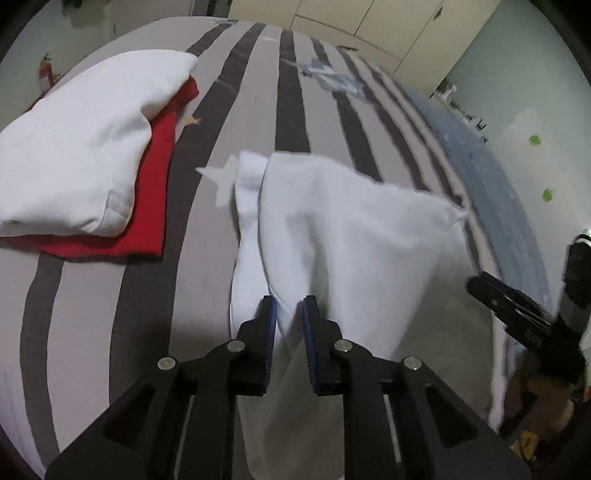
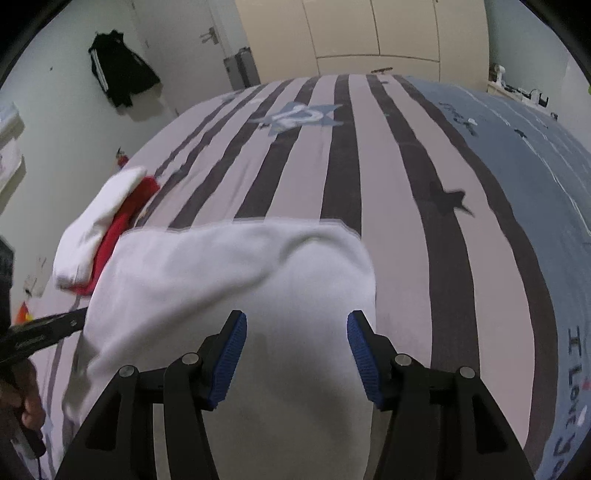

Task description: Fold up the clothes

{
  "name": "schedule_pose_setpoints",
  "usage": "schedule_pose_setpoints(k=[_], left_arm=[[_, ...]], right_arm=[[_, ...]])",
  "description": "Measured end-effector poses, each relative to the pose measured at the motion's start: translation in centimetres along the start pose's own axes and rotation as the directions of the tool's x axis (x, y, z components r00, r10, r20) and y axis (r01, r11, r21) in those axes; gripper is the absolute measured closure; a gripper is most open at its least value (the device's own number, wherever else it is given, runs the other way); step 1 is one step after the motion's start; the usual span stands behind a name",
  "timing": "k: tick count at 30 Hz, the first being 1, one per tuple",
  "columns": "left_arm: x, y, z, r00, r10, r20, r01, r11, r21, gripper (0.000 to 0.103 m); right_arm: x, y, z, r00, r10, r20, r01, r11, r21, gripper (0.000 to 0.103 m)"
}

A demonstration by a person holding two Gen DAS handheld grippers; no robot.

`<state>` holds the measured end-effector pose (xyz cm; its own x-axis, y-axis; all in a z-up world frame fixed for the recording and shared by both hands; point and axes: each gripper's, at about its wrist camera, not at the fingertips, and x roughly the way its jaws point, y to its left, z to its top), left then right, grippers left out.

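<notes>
A white garment (image 1: 351, 229) lies half folded on the striped bed cover (image 1: 288, 103). My left gripper (image 1: 289, 321) sits at its near edge with a narrow gap between the blue pads; a fold of the cloth runs through that gap and looks loose. In the right wrist view the same white garment (image 2: 221, 273) spreads under my right gripper (image 2: 297, 332), whose jaws stand wide apart above the cloth with nothing gripped. The left gripper's black finger (image 2: 48, 332) shows at the garment's left edge.
A folded white garment (image 1: 81, 147) rests on a folded red one (image 1: 151, 206) at the left of the bed. A blue section of bedding (image 2: 517, 177) lies to the right. A dark jacket (image 2: 118, 74) hangs on the wall; wardrobe doors (image 2: 369, 33) stand behind.
</notes>
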<state>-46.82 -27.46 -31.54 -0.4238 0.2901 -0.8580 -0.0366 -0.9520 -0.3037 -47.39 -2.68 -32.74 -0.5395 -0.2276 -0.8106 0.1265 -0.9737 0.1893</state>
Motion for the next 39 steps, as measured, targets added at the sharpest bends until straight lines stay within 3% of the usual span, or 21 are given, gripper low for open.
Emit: schedule_pose_setpoints(k=[3,5,6,12,16,19,23,25,26,28,29,34,39], left_arm=[[0.6,-1.1,0.4,1.0,-0.01,0.006,0.01,1.0,0.003,0.091],[0.6,-1.6,0.6,1.0,0.004,0.011,-0.005,0.999,0.034,0.101],[0.5,-1.6,0.7,1.0,0.0,0.007,0.0,0.999,0.033,0.101],[0.0,4.0,1.8,1.0,0.004,0.024,-0.002,0.998,-0.064,0.101],[-0.5,3.6,1.3,0.999,-0.04,0.005,0.04,0.997,-0.069,0.1],[-2.4,2.5,0.5,0.999,-0.046,0.02,0.048,0.996,-0.078,0.09],[-4.5,0.6,-1.8,1.0,-0.015,0.02,0.017,0.998,-0.056,0.069],[-4.3,0.6,-3.4,1.0,0.001,-0.012,-0.002,0.999,-0.04,0.067],[-4.2,0.6,-4.2,1.0,0.009,-0.029,-0.01,0.999,-0.031,0.068],[-3.6,0.4,-5.5,0.998,0.029,-0.061,-0.029,1.0,0.001,0.096],[-3.5,0.5,-5.9,0.997,0.025,-0.071,-0.025,1.0,0.0,0.102],[-4.7,2.8,-6.7,0.998,-0.024,-0.055,0.02,0.997,-0.072,0.102],[-3.1,2.6,-7.6,0.994,0.021,-0.108,-0.024,0.999,-0.029,0.099]], right_arm=[[0.5,-0.3,-1.1,0.999,-0.017,-0.029,0.017,1.0,0.013,0.05],[0.7,-0.4,-1.8,0.999,-0.026,-0.036,0.027,0.999,0.023,0.05],[0.8,-0.5,-2.0,0.999,-0.029,-0.035,0.03,0.999,0.022,0.05],[1.5,-1.0,-3.1,0.998,-0.041,-0.038,0.042,0.999,0.017,0.05],[1.6,-1.1,-3.3,0.998,-0.051,-0.036,0.05,0.999,-0.004,0.05],[1.1,-1.3,-3.2,0.998,-0.055,-0.041,0.055,0.998,0.016,0.05],[-1.7,-0.8,-3.6,1.0,-0.027,-0.014,0.027,1.0,0.012,0.05],[-3.4,-0.2,-4.2,1.0,-0.006,-0.006,0.006,1.0,-0.012,0.05],[-4.0,0.1,-4.7,1.0,0.0,-0.011,-0.001,1.0,-0.023,0.05],[-4.7,0.6,-5.8,0.999,0.007,-0.033,-0.008,0.999,-0.046,0.05],[-4.7,0.6,-6.5,0.999,0.003,-0.052,-0.006,0.999,-0.053,0.05],[-3.8,-0.8,-9.0,0.995,-0.015,-0.095,0.012,0.999,-0.033,0.05],[-3.7,-1.6,-9.7,0.995,-0.008,-0.097,0.005,0.999,-0.033,0.05]])
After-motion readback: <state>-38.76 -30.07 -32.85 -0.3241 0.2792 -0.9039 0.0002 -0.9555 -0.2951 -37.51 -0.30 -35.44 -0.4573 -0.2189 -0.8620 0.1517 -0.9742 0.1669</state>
